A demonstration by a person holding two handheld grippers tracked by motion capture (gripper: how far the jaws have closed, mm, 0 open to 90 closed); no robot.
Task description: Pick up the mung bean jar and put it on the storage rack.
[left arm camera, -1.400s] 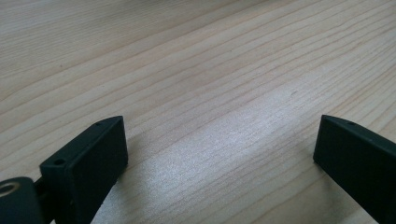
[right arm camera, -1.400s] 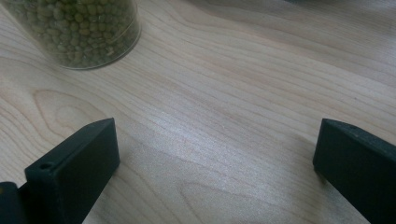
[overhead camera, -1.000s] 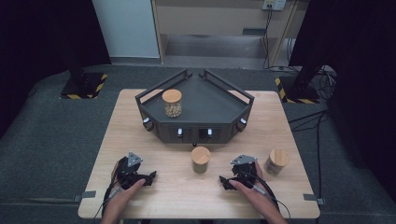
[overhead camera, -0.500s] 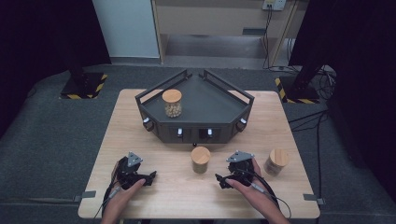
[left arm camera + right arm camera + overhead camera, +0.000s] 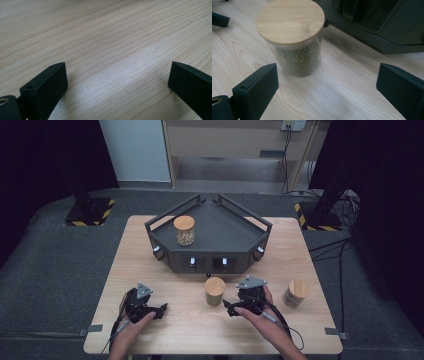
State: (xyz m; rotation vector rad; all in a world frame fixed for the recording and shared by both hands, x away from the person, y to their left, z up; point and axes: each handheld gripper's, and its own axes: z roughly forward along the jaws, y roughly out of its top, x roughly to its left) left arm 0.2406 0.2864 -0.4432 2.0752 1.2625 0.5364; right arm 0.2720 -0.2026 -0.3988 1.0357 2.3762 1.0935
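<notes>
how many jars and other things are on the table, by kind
Jars with wooden lids: 3: one on the tray, one at table centre, one at the right
Dark tray: 1
Hand-held grippers: 2: left gripper, right gripper
Total: 6

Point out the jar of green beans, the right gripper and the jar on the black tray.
jar of green beans (image 5: 290,22), right gripper view, wooden lid.
right gripper (image 5: 229,308), high view, between fingertips.
jar on the black tray (image 5: 184,223), high view, lid.
</notes>
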